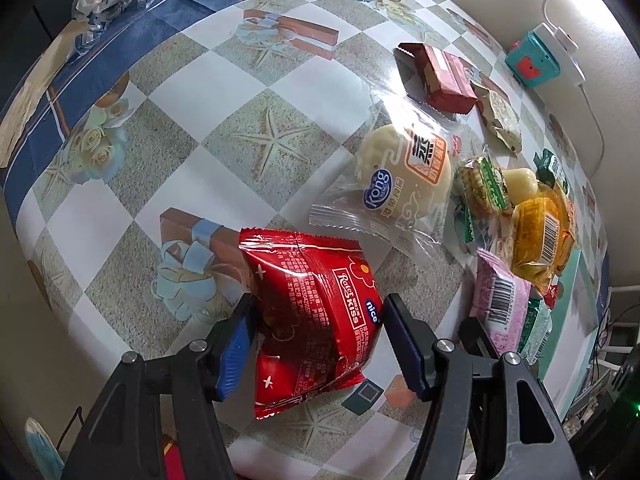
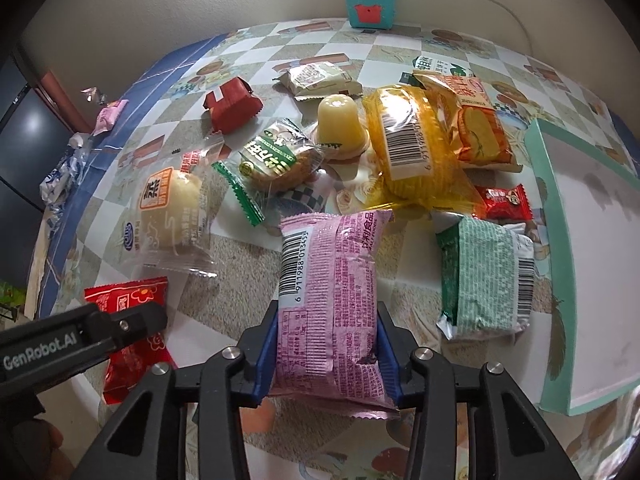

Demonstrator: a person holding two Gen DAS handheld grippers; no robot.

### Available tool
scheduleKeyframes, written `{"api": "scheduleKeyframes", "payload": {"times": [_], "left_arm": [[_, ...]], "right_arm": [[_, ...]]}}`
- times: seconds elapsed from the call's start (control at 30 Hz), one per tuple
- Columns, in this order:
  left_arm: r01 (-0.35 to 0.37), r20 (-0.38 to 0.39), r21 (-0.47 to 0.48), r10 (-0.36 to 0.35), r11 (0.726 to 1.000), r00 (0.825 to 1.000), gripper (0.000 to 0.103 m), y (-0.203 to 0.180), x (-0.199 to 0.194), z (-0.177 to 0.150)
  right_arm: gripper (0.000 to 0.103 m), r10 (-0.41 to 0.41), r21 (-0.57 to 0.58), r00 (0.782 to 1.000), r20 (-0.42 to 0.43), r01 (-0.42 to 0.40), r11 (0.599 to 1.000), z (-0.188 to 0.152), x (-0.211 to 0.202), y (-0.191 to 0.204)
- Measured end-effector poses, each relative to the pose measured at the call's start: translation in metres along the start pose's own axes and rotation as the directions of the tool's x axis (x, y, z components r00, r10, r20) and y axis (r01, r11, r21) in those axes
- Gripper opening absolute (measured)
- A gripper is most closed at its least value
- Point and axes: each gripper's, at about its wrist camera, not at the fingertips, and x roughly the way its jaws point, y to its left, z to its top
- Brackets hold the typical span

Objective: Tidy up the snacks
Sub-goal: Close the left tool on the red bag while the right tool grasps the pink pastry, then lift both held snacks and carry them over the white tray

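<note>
My left gripper (image 1: 320, 340) is shut on a red snack packet (image 1: 316, 312), its blue pads pressing both sides. The same packet shows in the right wrist view (image 2: 128, 300) under the left gripper's black body (image 2: 80, 336). My right gripper (image 2: 326, 344) is shut on a pink snack packet (image 2: 328, 292), which also shows in the left wrist view (image 1: 500, 296). A clear-wrapped steamed cake (image 1: 404, 176) (image 2: 168, 208), a green-wrapped cookie (image 2: 276, 160), a jelly cup (image 2: 340, 124), a yellow packet (image 2: 416, 148) and a green packet (image 2: 484, 280) lie on the table.
A checked tablecloth (image 1: 260, 136) covers the table. A pale green tray (image 2: 560, 248) lies at the right. A teal box (image 2: 368, 4) with a white charger stands by the back wall. A brown-red packet (image 2: 232, 104) and an orange packet (image 2: 480, 124) lie further back.
</note>
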Motion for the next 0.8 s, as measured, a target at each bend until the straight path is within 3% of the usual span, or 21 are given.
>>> {"api": "scheduleKeyframes", "payload": {"times": [0.47,0.8], "left_arm": [[-0.034,0.036,0.027,0.033,0.999,0.999,0.065,-0.02,-0.015,-0.013],[-0.062,0.114,0.098,0.05,0.993,0.992,0.065,-0.055,-0.045,-0.03]], "right_arm": [[0.044,0.059,0.034,0.996,0.068,-0.061,0.998,-0.001,-0.04,-0.015],[0.044,0.049,0.089,0.99,0.136,-0.061,0.994,0.01,-0.076,-0.04]]}}
